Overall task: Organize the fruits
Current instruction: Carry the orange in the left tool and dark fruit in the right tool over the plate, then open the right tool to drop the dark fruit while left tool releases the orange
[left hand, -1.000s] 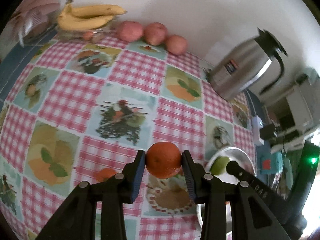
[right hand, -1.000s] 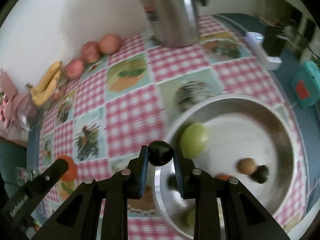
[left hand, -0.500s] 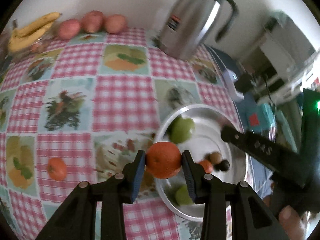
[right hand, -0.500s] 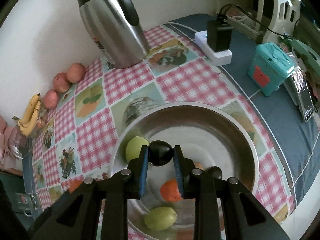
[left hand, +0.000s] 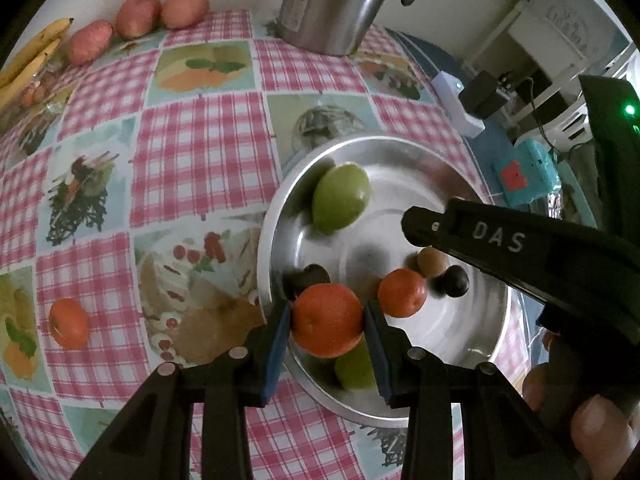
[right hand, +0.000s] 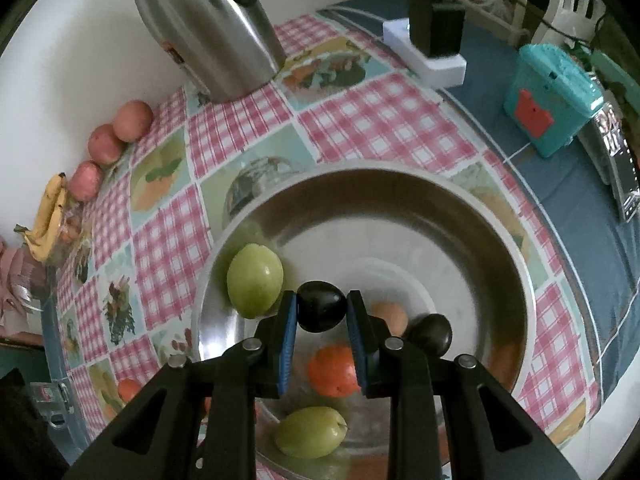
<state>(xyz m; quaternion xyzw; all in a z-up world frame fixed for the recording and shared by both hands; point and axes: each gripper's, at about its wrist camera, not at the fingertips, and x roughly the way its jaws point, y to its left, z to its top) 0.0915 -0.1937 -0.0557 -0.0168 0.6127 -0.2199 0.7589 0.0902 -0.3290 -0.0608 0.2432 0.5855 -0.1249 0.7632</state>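
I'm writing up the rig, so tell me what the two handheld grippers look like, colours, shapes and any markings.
Both the left gripper and the right gripper are matt black, angular, with cut-out frames, silver pivot bolts and flat blue pads on the fingers. Seen from the left wrist, the right one bears white letters "DAS" and a green light glows on its body.

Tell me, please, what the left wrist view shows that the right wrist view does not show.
Only the left wrist view: the left gripper clamping an orange, the right gripper's finger seen from outside, and the person's fingers. Only the right wrist view: the right gripper clamping a dark fruit, and a pink cloth. Both: the steel bowl with its fruit, the steel jug, red apples, bananas, the teal box.
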